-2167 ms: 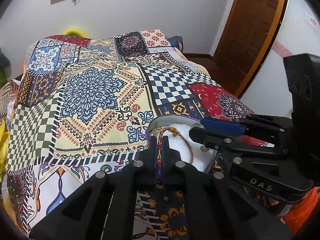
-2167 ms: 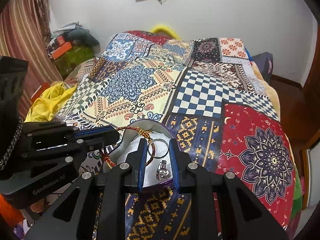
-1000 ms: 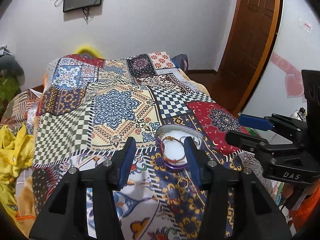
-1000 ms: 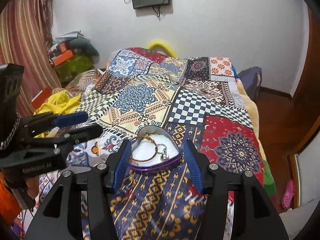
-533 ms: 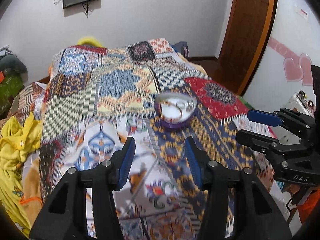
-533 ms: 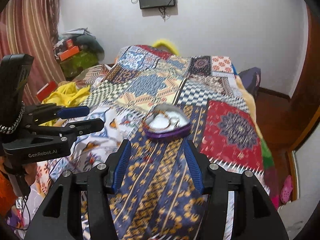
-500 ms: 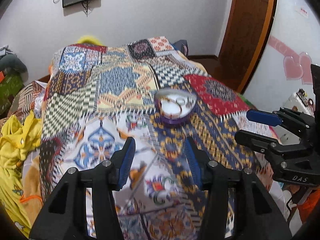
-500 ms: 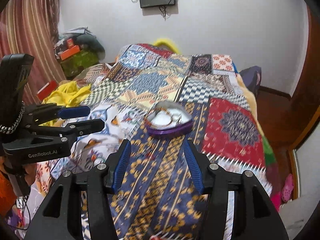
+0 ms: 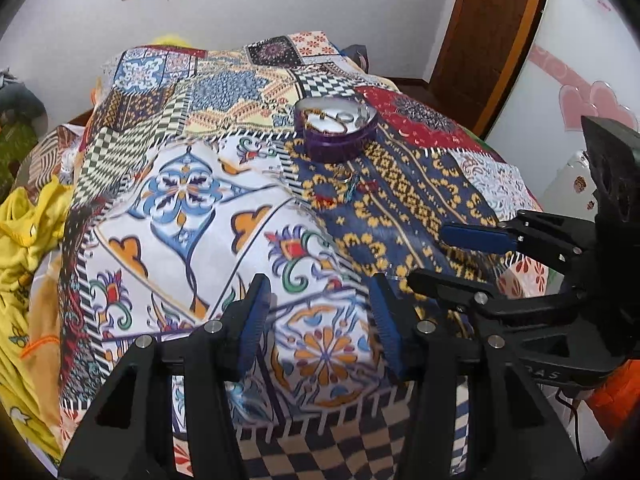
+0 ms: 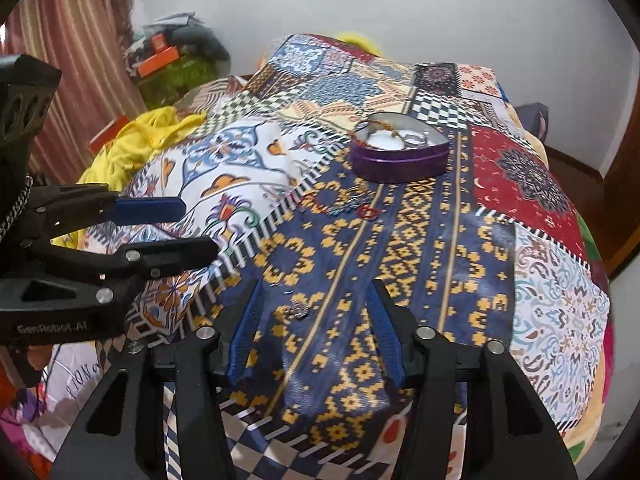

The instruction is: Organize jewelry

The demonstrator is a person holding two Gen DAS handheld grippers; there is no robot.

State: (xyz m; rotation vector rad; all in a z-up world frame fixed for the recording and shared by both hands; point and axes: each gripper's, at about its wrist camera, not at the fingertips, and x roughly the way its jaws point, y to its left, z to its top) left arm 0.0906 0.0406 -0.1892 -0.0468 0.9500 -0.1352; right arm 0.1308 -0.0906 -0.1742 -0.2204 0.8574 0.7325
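A purple heart-shaped tin point(image 9: 338, 136) sits open on the patterned bedspread, with a red-gold bracelet and silver rings on its white lining; it also shows in the right wrist view point(image 10: 399, 155). Loose red and blue jewelry pieces point(image 10: 352, 206) lie on the navy patch in front of the tin, also in the left wrist view point(image 9: 347, 184). A small silver piece point(image 10: 297, 311) lies near the right gripper's left finger. My left gripper point(image 9: 320, 300) is open and empty, well back from the tin. My right gripper point(image 10: 314, 308) is open and empty, also far short of the tin.
The bed's near edge point(image 10: 280, 412) drops off just before both grippers. Yellow cloth point(image 9: 24, 208) is piled at the left side. A wooden door point(image 9: 492, 32) stands at the right. Clutter point(image 10: 172, 60) sits by the striped curtain.
Both grippers have let go over the tin, opened, and pulled back toward the bed's near edge. The bracelet and rings now rest in the tin.
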